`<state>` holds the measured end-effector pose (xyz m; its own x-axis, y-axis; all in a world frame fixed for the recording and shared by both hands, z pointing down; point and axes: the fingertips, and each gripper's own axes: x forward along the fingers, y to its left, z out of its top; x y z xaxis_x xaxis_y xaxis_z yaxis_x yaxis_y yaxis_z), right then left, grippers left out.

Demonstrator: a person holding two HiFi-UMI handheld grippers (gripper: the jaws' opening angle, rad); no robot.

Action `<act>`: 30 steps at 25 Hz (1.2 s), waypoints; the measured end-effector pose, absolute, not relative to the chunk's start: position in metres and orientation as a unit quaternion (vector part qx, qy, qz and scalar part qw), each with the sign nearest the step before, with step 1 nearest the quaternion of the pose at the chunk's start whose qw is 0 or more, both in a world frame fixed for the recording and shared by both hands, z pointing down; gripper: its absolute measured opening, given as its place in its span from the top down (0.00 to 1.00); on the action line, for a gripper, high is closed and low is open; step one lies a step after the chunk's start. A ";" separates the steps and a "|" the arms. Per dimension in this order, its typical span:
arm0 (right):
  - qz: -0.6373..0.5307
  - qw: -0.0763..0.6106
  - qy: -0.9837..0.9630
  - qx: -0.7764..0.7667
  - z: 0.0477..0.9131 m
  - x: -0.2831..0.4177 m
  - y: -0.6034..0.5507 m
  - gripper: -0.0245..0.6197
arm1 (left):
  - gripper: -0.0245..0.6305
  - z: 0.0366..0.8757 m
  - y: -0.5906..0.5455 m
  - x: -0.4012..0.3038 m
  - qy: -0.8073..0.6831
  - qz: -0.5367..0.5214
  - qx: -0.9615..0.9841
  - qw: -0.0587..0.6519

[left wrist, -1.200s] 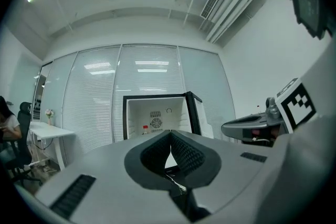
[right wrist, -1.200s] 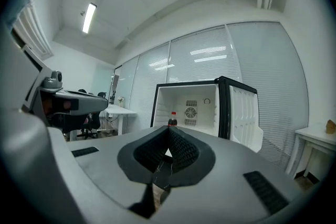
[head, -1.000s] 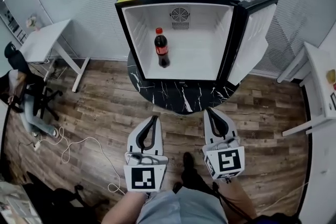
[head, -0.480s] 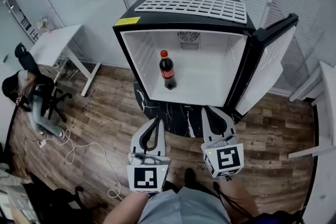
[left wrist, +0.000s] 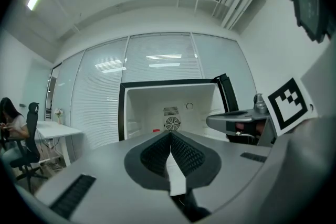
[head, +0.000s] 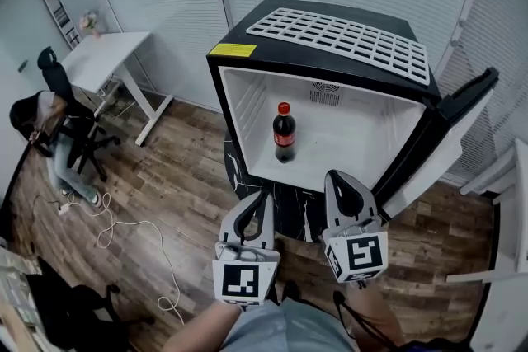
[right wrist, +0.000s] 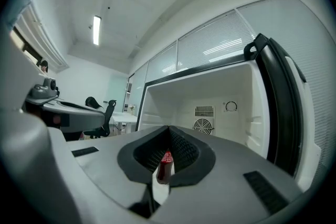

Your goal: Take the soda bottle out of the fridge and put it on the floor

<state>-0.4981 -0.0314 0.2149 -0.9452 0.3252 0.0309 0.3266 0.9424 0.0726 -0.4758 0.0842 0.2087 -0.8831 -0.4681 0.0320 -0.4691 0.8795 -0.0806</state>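
The soda bottle point(head: 283, 133), dark with a red cap and label, stands upright on the floor of the open black fridge point(head: 239, 49), left of its middle. Both grippers are level in front of the fridge, short of its opening. My left gripper point(head: 263, 195) is shut and empty, its jaws meeting at the tip point(left wrist: 170, 134). My right gripper point(head: 333, 176) is also shut and empty. In the right gripper view the bottle point(right wrist: 166, 163) shows far off through the hollow behind the closed tips point(right wrist: 169, 130). The fridge's white inside point(left wrist: 152, 107) fills the middle of the left gripper view.
The fridge door point(head: 450, 140) hangs open at the right. The fridge stands on a round black marble table point(head: 289, 210). A white desk point(head: 103, 58) and a seated person on an office chair point(head: 58, 132) are at the left. A white cable point(head: 124, 231) lies on the wood floor.
Both grippers and the head have moved toward the fridge, which now looks larger and nearer. The bottle has not moved. Both pairs of jaws stay shut.
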 end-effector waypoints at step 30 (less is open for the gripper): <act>-0.053 0.066 -0.965 -0.248 0.263 -0.661 0.027 0.57 | 0.94 0.275 0.088 -0.625 -0.965 0.020 0.252 0.064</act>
